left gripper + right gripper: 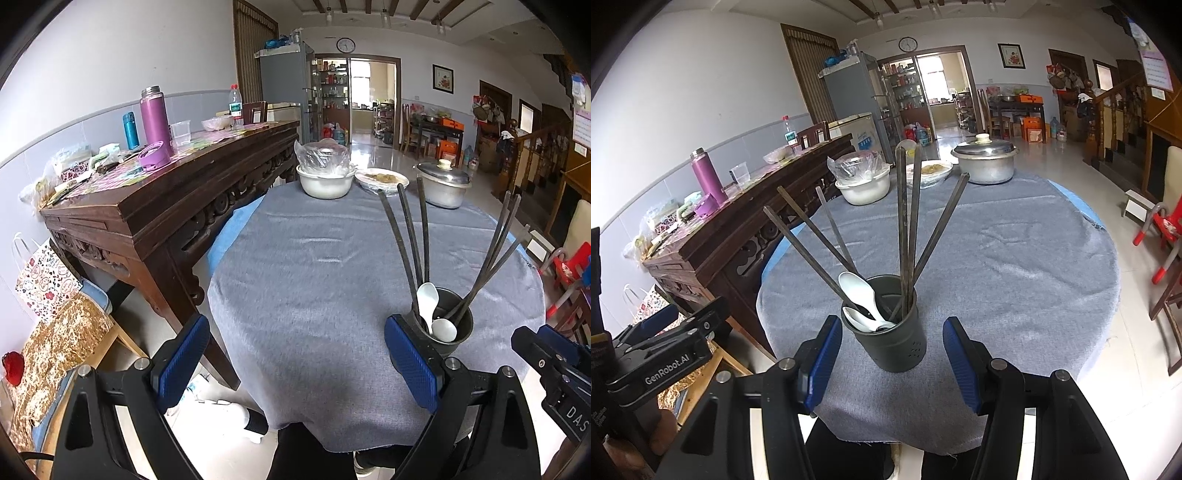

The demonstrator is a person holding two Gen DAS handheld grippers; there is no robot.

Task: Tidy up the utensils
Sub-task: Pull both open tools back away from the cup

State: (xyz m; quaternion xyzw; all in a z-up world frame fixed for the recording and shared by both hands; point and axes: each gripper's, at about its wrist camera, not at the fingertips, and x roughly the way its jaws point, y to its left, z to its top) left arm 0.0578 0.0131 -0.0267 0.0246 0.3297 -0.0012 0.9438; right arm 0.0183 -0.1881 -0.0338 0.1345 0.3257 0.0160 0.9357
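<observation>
Utensils stand gathered in one dark holder near the front edge of the cloth-covered surface.

Nearest, the right tool (892,363) hangs with its blue pads spread apart on either side of the utensil holder (894,328), gripping nothing; whether a pad brushes the holder's wall is unclear. The left tool (295,365) is also spread wide and empty over the grey cloth (314,258), its right pad just beside the holder. Inside the holder lie two white spoons (858,295), bowls up, among dark chopsticks (905,221) that fan out to both sides. Farther back on the surface (1052,266) sit a white bowl (864,190) wrapped in plastic, a plate of food (934,170) and a lidded metal pot (986,162). A carved wooden sideboard (155,218) stands to the left, bearing a purple flask (154,118).
</observation>
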